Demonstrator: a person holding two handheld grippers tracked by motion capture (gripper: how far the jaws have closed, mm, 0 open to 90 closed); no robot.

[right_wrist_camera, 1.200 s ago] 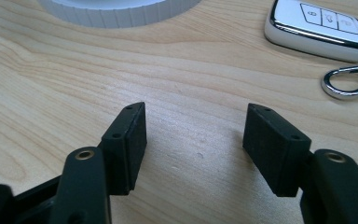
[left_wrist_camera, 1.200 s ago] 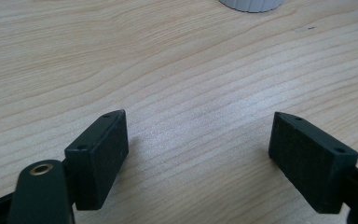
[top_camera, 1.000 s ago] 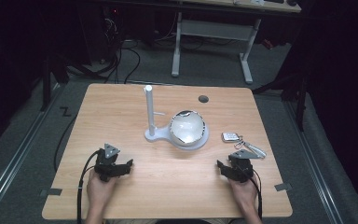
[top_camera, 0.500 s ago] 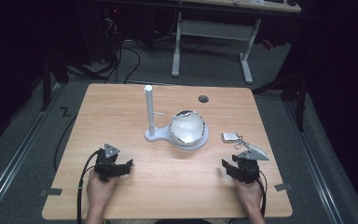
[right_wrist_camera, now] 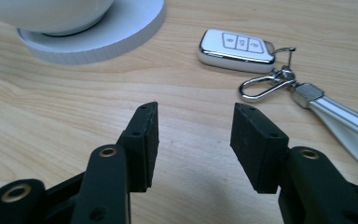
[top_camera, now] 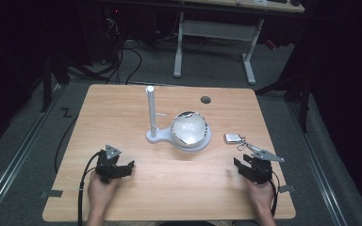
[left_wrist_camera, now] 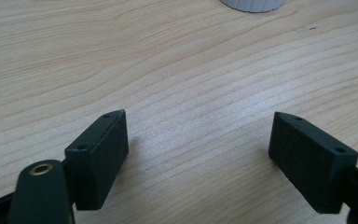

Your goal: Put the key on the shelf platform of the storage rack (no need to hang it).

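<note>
- Right gripper view showed the right gripper low over the table, its jaws about half apart and just closing, with nothing between them.
- A silver key fob lay flat just ahead of it, beside the white stand with its shiny ball.
- A carabiner and a strap trailed from the fob toward the gripper.
- I judged the fob light, hard and slippery; gripping its long sides, or the softer strap, looked safer.
- The left gripper rested wide open and empty over bare wood, well apart from the fob.
</note>
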